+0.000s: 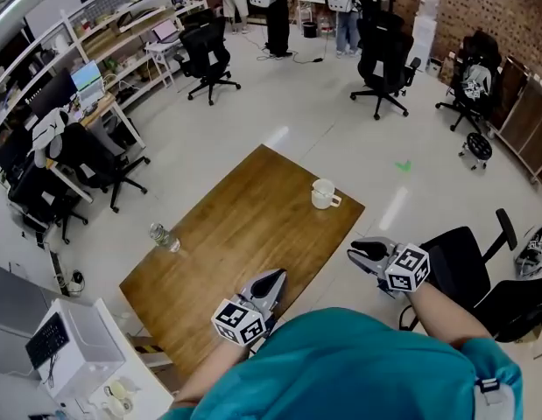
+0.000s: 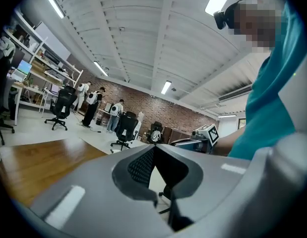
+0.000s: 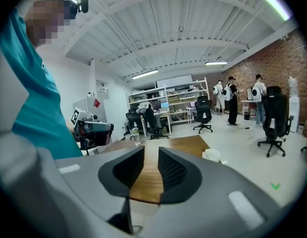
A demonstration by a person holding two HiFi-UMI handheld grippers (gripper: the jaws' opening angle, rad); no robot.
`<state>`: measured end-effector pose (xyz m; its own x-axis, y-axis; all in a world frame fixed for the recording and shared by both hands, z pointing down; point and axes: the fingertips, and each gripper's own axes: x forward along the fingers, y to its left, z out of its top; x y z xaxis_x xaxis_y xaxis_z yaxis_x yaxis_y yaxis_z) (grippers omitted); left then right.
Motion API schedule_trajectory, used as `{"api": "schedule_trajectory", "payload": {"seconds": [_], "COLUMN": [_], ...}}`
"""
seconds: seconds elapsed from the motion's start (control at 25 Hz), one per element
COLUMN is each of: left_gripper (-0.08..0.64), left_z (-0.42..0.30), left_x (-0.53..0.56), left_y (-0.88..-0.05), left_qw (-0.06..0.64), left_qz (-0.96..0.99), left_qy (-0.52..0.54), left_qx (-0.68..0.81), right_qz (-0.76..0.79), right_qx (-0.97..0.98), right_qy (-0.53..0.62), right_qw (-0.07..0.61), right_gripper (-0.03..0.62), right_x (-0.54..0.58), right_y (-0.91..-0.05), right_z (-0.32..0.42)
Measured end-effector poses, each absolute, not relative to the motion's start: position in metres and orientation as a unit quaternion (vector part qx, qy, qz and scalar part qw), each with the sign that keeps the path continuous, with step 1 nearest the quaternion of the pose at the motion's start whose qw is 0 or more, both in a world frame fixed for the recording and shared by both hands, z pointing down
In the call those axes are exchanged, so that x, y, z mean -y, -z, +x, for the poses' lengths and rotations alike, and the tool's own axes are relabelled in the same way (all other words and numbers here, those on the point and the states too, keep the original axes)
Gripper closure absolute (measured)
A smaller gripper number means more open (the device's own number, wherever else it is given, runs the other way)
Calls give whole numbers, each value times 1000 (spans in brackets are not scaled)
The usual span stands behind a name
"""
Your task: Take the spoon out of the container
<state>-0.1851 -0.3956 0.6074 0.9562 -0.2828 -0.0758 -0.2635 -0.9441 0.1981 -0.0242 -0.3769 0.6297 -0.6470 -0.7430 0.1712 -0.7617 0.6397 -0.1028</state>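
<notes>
The cup (image 1: pixel 322 193) stands near the far right corner of the table (image 1: pixel 240 234) — its inside is too small to make out. The left gripper (image 1: pixel 276 276) has its jaws pressed together on nothing; the right gripper (image 1: pixel 356 250) — off the table's right edge — is slightly spread and empty.

Left claw (image 2: pixel 154 148) tips together, empty.

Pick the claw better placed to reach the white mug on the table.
Right. The right claw is nearer the mug, on its side of the table, jaws apart and empty. The left claw is shut and farther off.
</notes>
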Motion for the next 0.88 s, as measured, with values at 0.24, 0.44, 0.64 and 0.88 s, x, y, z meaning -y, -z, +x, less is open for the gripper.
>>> {"api": "schedule_trajectory", "payload": {"seconds": [0.24,0.44,0.64,0.88], "left_gripper": [557,557,557,557], "left_z": [-153,-84,-13,10], "left_x": [453,504,559,643], "left_y": [-621,-648,-680,-710], "left_qw": [90,79,103,124], "left_qz": [982,973,955,931], "left_qy": [49,36,45,38], "left_qx": [158,213,275,340], "right_qz": [402,348,270,123], "right_qx": [909,931,955,975], "right_qy": [-75,-59,-43,-37], "right_qw": [77,92,117,183], "right_gripper": [499,489,476,423], "right_x": [453,538,627,740], "right_y": [-649,-686,-739,-820], "right_z": [29,101,162,158]}}
